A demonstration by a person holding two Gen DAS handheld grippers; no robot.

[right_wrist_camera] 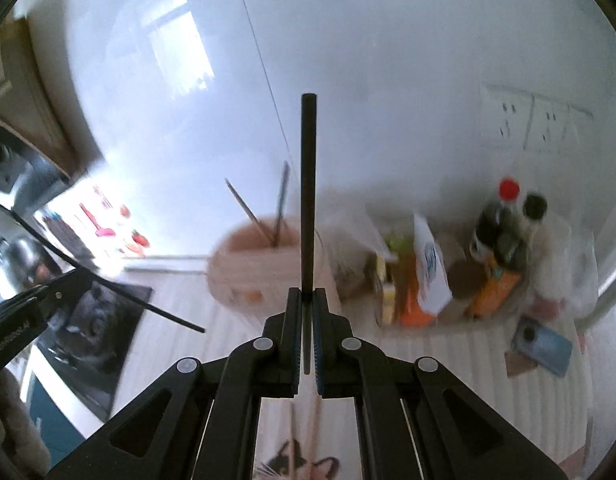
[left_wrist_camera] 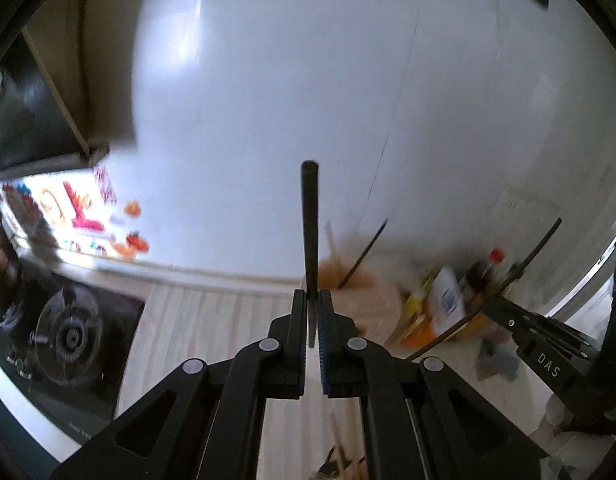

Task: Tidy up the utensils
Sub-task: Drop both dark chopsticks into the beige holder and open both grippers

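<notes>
My left gripper is shut on a black chopstick that points up along the fingers. My right gripper is shut on another black chopstick, also pointing up. A pale wooden utensil holder stands on the counter just ahead of both grippers, with a few chopsticks leaning in it; it also shows blurred in the left wrist view. The right gripper with its chopstick shows at the right of the left wrist view, and the left gripper at the left of the right wrist view.
Sauce bottles and food packets stand to the right of the holder against the white wall. A gas hob lies to the left. A blue object lies on the light wooden counter. More chopsticks lie below.
</notes>
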